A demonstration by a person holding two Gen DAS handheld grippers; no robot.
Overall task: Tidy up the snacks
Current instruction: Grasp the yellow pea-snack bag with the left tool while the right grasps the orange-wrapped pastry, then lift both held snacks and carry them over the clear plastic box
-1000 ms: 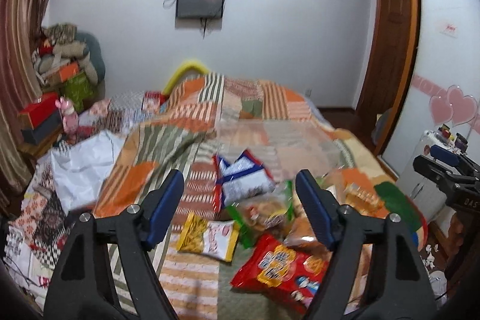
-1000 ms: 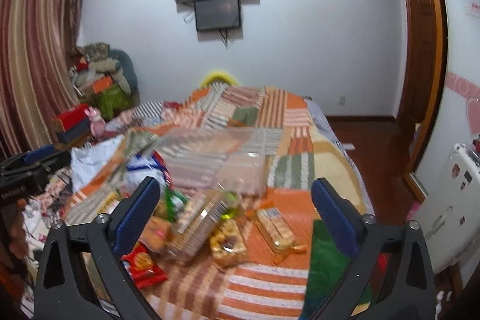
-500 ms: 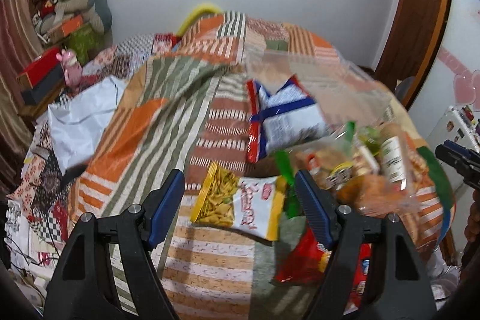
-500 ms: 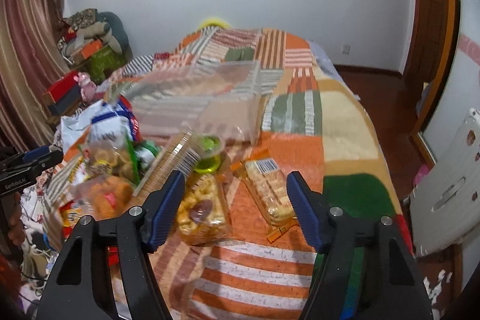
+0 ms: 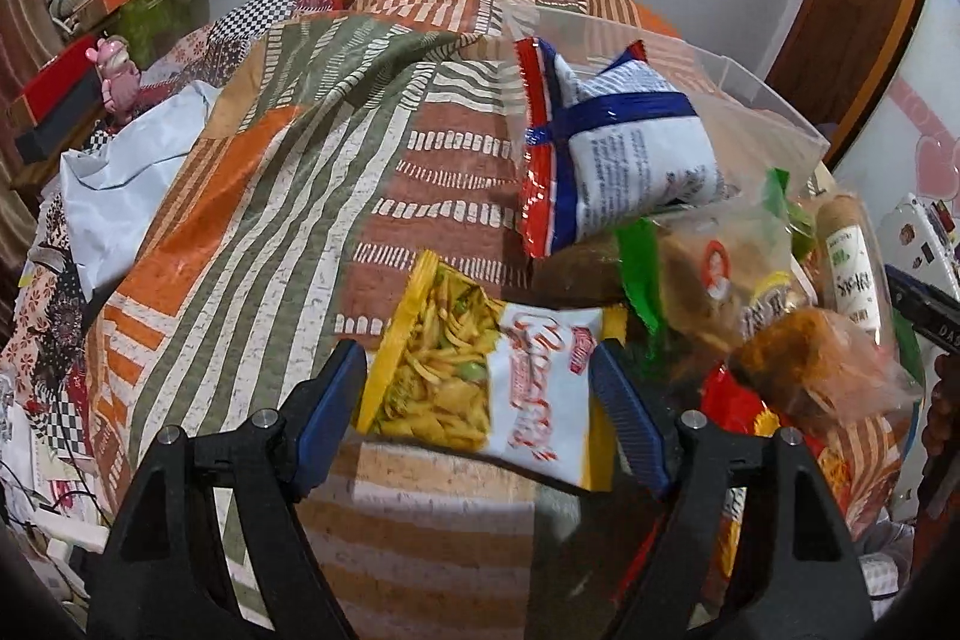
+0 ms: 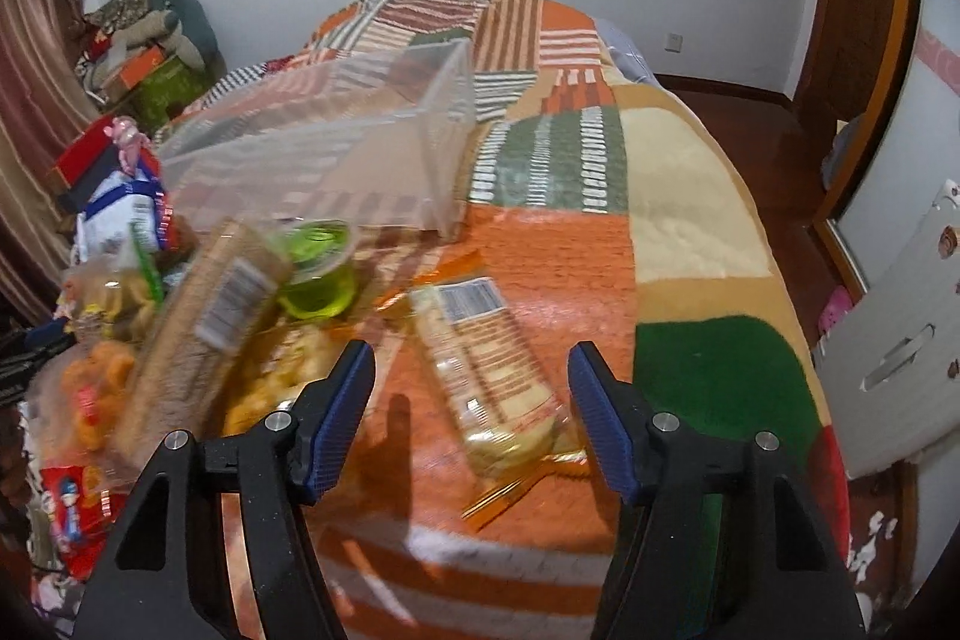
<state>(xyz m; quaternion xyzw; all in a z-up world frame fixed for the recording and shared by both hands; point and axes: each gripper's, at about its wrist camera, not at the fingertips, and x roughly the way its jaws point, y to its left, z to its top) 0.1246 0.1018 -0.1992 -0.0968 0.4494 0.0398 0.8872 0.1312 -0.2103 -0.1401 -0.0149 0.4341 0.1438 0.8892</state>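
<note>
Left wrist view: left gripper (image 5: 480,379) stands released, jaws astride the yellow-and-white snack bag (image 5: 480,388) lying on the patchwork bedspread (image 5: 252,196); contact appears absent. Right wrist view: right gripper (image 6: 471,388), jaws having just been closing, stands released, the clear cracker pack (image 6: 486,370) between them on the bedspread near its right edge, the right pad close beside it.

Orange, green and white striped patchwork blanket (image 5: 288,196); yellow-and-white noodle packet (image 5: 480,382); white pouch (image 5: 624,160) banded blue and red; lime-green jelly cup (image 6: 318,274)
</note>
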